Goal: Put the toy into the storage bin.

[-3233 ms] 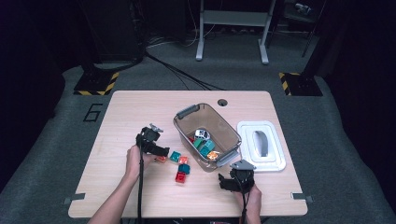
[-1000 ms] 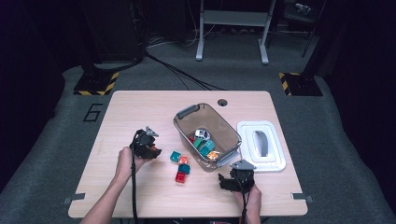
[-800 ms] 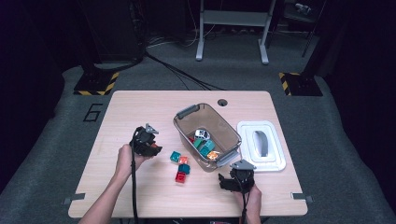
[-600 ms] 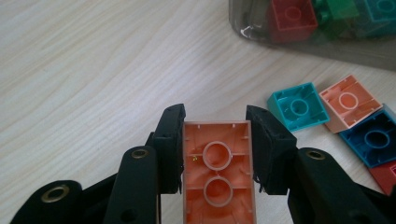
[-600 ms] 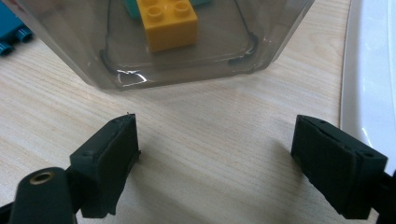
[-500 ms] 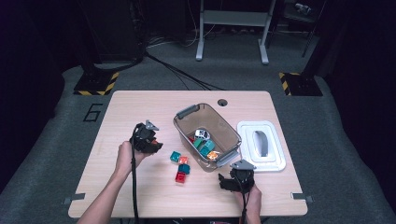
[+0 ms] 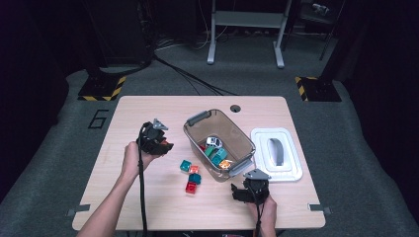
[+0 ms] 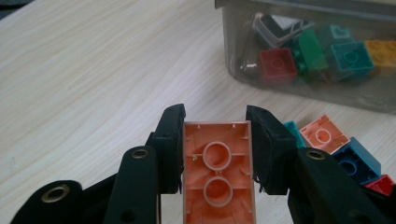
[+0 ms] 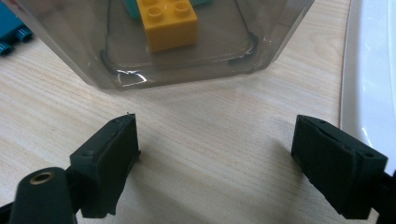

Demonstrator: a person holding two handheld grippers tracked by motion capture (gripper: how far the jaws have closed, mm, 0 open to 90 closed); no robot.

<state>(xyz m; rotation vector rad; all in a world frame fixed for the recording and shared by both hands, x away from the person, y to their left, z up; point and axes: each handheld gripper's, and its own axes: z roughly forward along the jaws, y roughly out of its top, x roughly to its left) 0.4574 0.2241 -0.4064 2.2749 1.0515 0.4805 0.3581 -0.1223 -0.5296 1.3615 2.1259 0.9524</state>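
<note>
Desk (image 7: pixel 148 197), light wood. Clear bin (image 7: pixel 220 143) sits ahead of both grippers, part-filled with bricks; through its wall, red (image 8: pixel 278 65), green (image 8: pixel 310 46), teal (image 8: pixel 350 56) and yellow (image 9: pixel 168 21) ones show. White lid (image 7: pixel 276 154) lies flat beside the bin, to the right of the right gripper's fingers.

Left gripper (image 7: pixel 157 141), held above the desk to the left of the bin: fingers (image 8: pixel 170 140) pinch an orange brick (image 8: pixel 218 172) by its long sides, hollow underside facing the camera.

Right gripper (image 7: pixel 251 186), low at the near edge: fingers (image 9: pixel 109 163) spread wide, bare desk between them, the bin's corner just ahead.

Loose bricks (image 7: pixel 190 174) lie between the two grippers: teal, peach, blue, red, clustered against the bin's near wall.
</note>
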